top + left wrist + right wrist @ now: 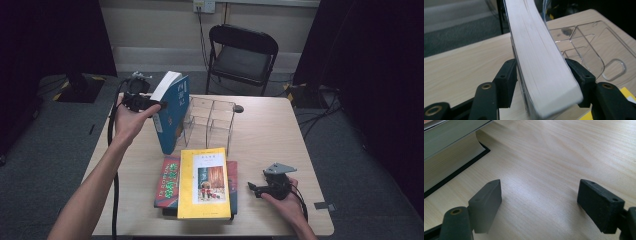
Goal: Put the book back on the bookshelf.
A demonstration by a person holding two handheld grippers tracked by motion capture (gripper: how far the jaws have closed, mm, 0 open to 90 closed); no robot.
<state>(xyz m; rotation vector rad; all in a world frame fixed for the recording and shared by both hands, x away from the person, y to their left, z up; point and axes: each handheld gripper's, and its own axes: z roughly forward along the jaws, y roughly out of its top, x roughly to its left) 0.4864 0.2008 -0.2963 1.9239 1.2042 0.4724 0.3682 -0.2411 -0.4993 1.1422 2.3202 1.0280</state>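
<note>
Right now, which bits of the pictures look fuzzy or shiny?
In the left gripper view, the near corner of the blue book's white pages is fuzzy between the tongs, and the clear rack shines. In the right gripper view, a bright patch glares on the table. In the high view, the room's sides are dark.

Black folding chair (243, 56), grey carpet floor (45, 130), pale wall (150, 22)

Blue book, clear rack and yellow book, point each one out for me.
blue book (172, 112), high view, on its front cover.
clear rack (220, 122), high view, on its front wall.
yellow book (205, 182), high view, on the cover, top of the stack.
</note>
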